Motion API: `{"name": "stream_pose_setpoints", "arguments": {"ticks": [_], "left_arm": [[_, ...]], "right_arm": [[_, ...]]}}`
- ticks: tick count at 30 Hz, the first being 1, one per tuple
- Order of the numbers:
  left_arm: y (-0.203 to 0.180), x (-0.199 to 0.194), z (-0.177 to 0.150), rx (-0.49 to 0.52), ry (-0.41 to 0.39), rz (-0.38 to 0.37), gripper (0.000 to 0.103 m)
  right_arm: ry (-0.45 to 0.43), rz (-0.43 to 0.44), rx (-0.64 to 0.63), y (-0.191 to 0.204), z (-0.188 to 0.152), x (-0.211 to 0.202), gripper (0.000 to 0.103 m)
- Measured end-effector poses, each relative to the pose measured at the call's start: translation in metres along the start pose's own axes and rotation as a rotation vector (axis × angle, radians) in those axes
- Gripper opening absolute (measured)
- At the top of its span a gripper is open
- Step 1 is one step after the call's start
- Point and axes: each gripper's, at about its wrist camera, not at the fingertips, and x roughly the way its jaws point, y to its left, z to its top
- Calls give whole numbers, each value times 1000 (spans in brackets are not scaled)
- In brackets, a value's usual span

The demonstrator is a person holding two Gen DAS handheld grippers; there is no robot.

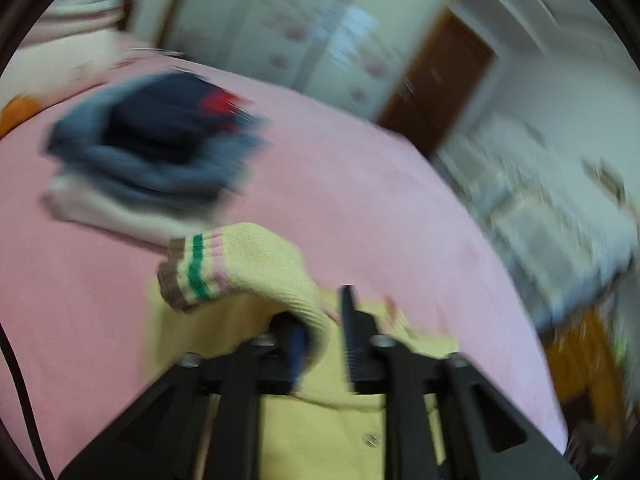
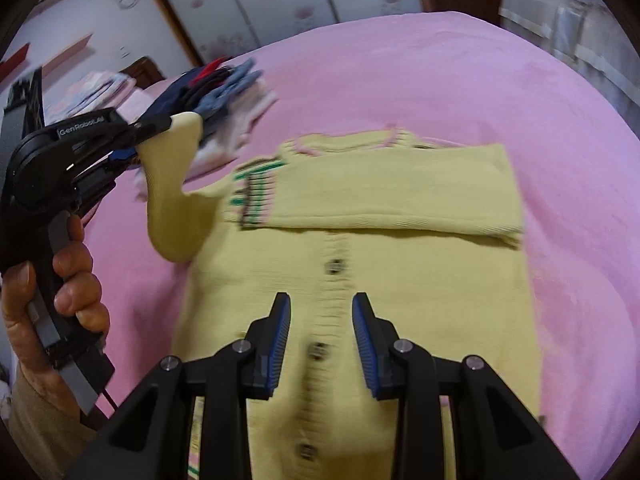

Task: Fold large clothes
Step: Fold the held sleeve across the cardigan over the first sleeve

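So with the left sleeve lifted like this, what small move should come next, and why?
Probably carry the left tongs across and lay the sleeve over the cardigan chest. The other sleeve already lies folded across the top, while this one hangs raised off the bed. The right tongs hover open, holding nothing.

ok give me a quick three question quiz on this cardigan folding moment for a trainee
1. True or false: the right tool is gripping the yellow cardigan.
2. Multiple choice: what does the left tool hold? A) the cardigan's left sleeve B) a blue towel C) a button
3. Fill in: the other sleeve, with its striped cuff, lies folded across the cardigan's ____.

Key: 1 false, it hovers open above the button placket. 2 A. 3 chest. A stack of folded clothes sits beyond on the pink bed.
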Motion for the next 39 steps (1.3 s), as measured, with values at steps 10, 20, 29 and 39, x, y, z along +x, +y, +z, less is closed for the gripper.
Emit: {"name": "stream_pose_setpoints", "arguments": {"ticks": [10, 20, 29, 39], "left_arm": [[-44, 39, -52, 17, 235, -68, 62], [7, -41, -43, -89, 126, -106, 76], [50, -72, -54, -90, 83, 40, 76], [107, -64, -67, -191, 155, 139, 76]], "right_arm": [[-13, -47, 134, -73, -9, -11, 32], [-42, 40, 48, -33, 14, 3, 32], [-78, 73, -152, 34, 35, 16, 32], [-22, -117, -538, 115, 42, 78, 32]]}}
